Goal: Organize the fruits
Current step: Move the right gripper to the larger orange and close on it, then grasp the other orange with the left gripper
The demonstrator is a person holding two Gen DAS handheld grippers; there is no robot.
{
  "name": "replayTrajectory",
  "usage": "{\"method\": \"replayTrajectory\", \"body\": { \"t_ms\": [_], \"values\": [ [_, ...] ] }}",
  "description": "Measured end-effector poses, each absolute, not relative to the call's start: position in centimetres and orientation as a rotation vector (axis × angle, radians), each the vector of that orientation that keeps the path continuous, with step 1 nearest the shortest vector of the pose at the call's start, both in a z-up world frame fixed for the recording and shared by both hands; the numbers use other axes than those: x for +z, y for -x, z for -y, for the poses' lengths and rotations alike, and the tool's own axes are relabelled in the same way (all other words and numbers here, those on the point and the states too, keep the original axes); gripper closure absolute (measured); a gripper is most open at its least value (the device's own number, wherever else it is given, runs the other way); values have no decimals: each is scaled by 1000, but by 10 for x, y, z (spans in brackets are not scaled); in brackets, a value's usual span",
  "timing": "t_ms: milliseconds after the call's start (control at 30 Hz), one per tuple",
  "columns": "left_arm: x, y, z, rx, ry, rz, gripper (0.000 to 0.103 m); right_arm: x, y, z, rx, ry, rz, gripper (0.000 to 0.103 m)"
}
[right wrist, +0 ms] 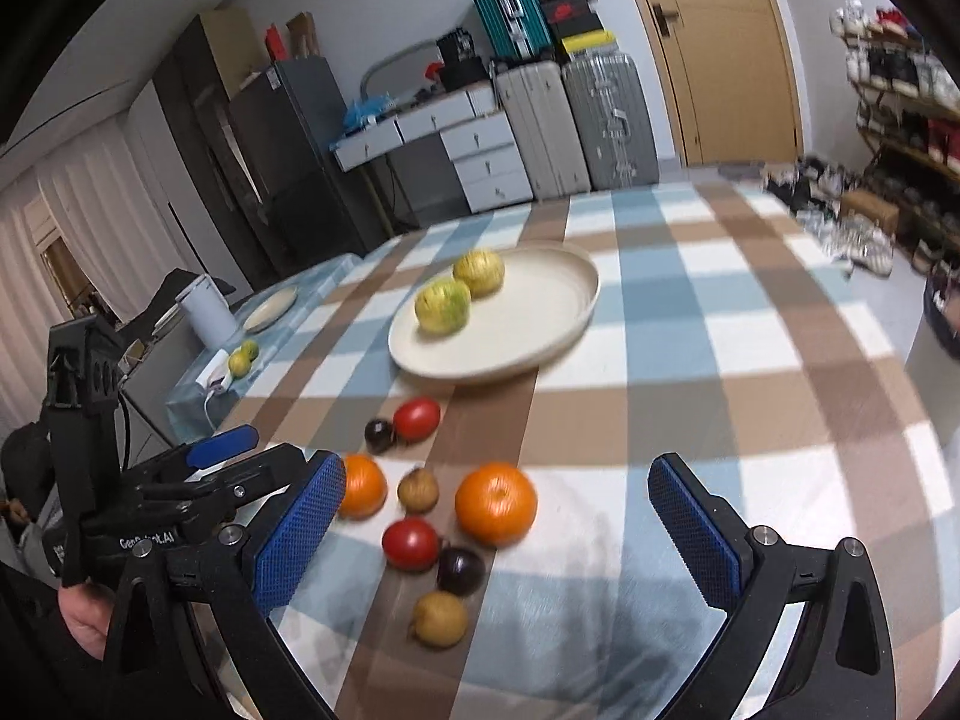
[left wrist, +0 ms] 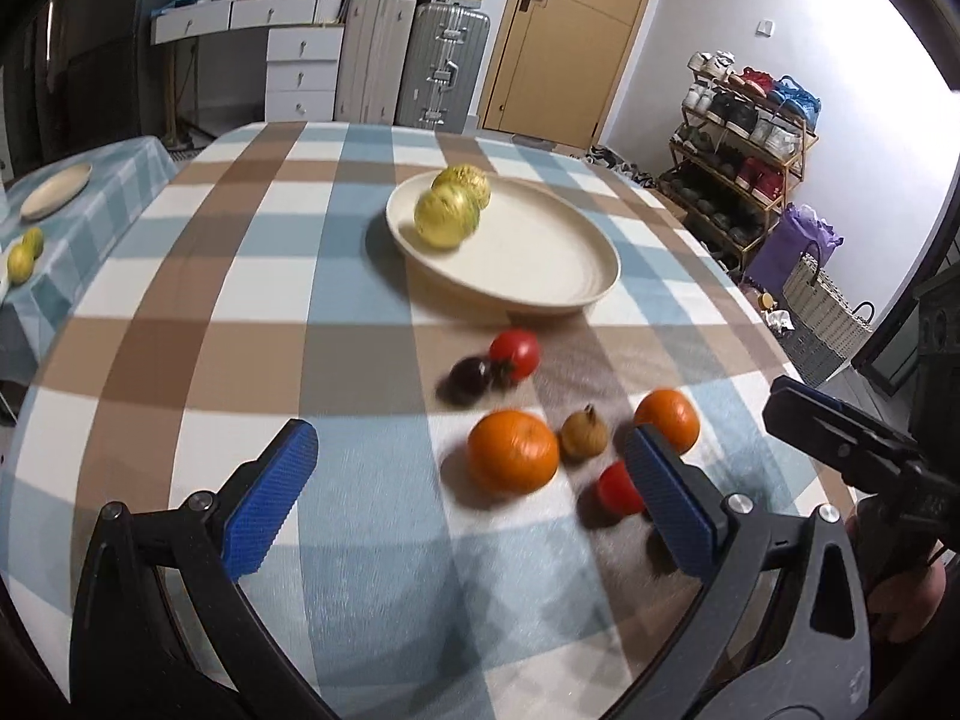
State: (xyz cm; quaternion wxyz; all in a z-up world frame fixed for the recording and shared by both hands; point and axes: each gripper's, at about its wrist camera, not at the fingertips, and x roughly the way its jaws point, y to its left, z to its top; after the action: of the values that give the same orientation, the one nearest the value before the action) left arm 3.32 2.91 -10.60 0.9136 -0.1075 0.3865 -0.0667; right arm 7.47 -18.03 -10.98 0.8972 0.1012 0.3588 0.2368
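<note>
A cream plate [left wrist: 540, 276] [right wrist: 540, 324] in the middle of the checked table holds two yellow-green fruits [left wrist: 447, 219] [right wrist: 443, 306]. Nearer me lie loose fruits: two oranges [left wrist: 513, 459] [right wrist: 495, 502], red tomatoes [left wrist: 514, 353] [right wrist: 411, 543], dark plums [left wrist: 471, 378] [right wrist: 461, 570] and brown round fruits [left wrist: 583, 433] [right wrist: 439, 618]. My left gripper [left wrist: 469, 432] hovers open above the near-left of the pile, holding nothing. My right gripper [right wrist: 498, 463] is open over the pile's near side, also holding nothing. One tomato [left wrist: 618, 489] is half hidden behind a left finger.
A low side table at the left carries another plate [left wrist: 57, 189] and two green-yellow fruits [left wrist: 24, 255]. A shoe rack [left wrist: 744, 138] and a woven basket [left wrist: 828, 306] stand past the table's right edge. Suitcases [left wrist: 441, 69] and a door are behind.
</note>
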Motion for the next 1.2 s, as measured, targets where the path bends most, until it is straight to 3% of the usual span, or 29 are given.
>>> {"method": "replayTrajectory", "body": {
  "t_ms": [400,567,633,867,933,1000,1200],
  "values": [
    [-122,-37,-37,-146,227,-836,1,-136,-98,176,530,-302,-839,1],
    [-123,-40,-39,-166,240,-849,1,-140,-103,171,551,-293,-855,11],
    [-122,-42,-40,-178,254,-853,1,-143,-105,169,582,-307,-871,21],
    [-123,-43,-41,-188,262,-856,1,-151,-111,169,611,-351,-903,34],
    [-123,-46,-42,-193,274,-864,1,-154,-112,169,610,-353,-919,53],
    [-125,-48,-43,-195,282,-873,1,-159,-115,172,621,-387,-941,62],
    [-129,-55,-44,-208,302,-893,1,-161,-114,179,624,-417,-923,63]
  ]
}}
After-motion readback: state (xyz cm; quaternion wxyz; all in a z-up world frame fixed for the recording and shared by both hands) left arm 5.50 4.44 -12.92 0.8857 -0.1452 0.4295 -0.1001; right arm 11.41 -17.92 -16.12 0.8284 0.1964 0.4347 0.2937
